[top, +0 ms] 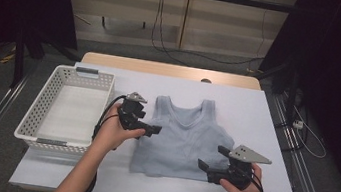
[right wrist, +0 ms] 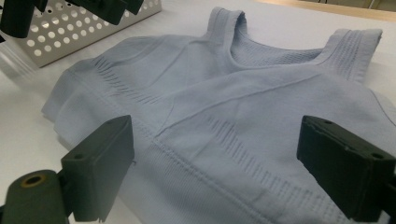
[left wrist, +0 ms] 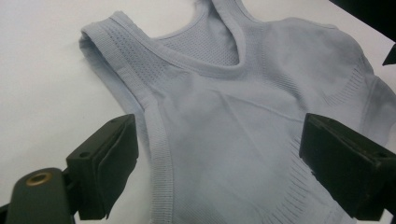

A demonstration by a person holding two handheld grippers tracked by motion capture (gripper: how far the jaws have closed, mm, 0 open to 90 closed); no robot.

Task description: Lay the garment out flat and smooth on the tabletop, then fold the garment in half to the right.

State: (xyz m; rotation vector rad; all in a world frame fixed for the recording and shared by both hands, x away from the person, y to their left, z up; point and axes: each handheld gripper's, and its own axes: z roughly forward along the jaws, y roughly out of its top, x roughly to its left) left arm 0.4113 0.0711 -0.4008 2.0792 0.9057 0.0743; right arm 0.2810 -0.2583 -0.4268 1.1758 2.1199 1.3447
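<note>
A pale blue tank top (top: 180, 138) lies flat on the white table cover, straps pointing away from me. My left gripper (top: 148, 122) hovers at the top's left side by the armhole, jaws wide apart with nothing pinched; beneath its own camera the ribbed armhole edge (left wrist: 159, 140) runs between the jaws of that gripper (left wrist: 219, 158). My right gripper (top: 213, 157) sits at the top's lower right corner, also open. From its camera the hem band (right wrist: 224, 186) spreads below the open right gripper (right wrist: 219, 163), and the left gripper (right wrist: 102, 9) shows at upper left.
A white perforated basket (top: 38, 107) stands on the table left of the top, with nothing inside; its wall (right wrist: 70, 32) is seen past the garment. Bare white cover (top: 256, 118) stretches to the right. Cables trail on the floor beyond the table's wooden back edge (top: 172, 70).
</note>
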